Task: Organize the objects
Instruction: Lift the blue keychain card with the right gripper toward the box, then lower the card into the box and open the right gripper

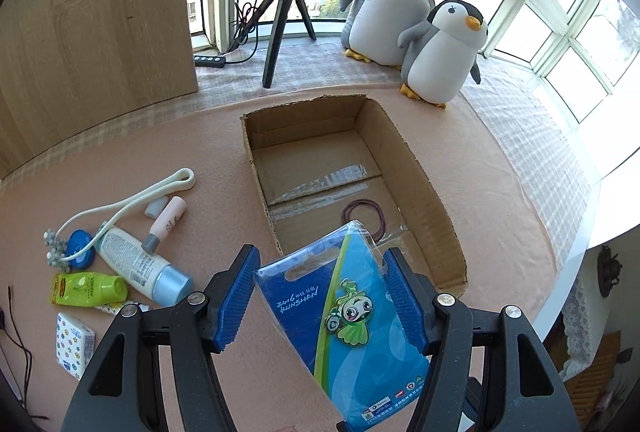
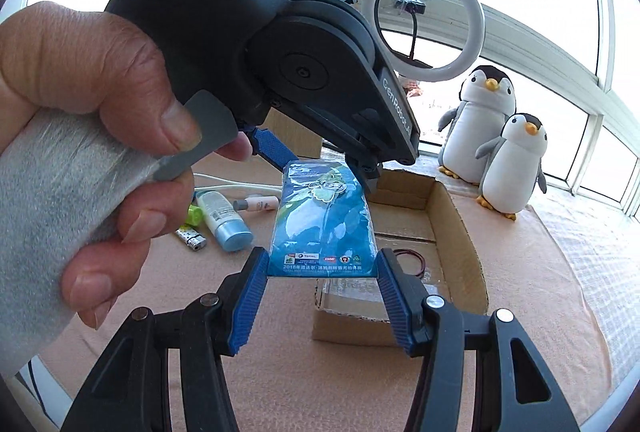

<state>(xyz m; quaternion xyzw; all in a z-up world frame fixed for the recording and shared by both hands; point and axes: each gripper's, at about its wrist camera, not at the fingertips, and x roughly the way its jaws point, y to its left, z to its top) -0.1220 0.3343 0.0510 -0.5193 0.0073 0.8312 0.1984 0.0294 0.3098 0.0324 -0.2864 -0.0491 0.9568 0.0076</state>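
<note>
The flat blue packet with a green cartoon charm inside clear plastic [image 1: 352,316] is up in the air, held at both ends. Its long side runs from one hand-held gripper to the other. The end with the small logos points at the right hand-held gripper [image 2: 322,286], and the end with the cut-out handle points away from it.

The left hand-held gripper [image 1: 320,296] is partly open, with its blue pads [image 1: 236,296] on the two long edges of the packet. It holds the packet. A person's hand [image 2: 100,119] squeezes its grey trigger.

The right hand-held gripper is about half open. Its blue pads [image 2: 252,296] sit at the two corners of the packet's near end and look like they pinch it.

Under and just past the packet is an open brown cardboard box [image 1: 432,199] on the pink tabletop [image 1: 160,135]. A thin dark hair band [image 1: 366,213] lies inside the box.

To the left of the left hand-held gripper lie a white bottle with a pale blue cap [image 1: 140,264] and a lime green tube [image 1: 90,290].
</note>
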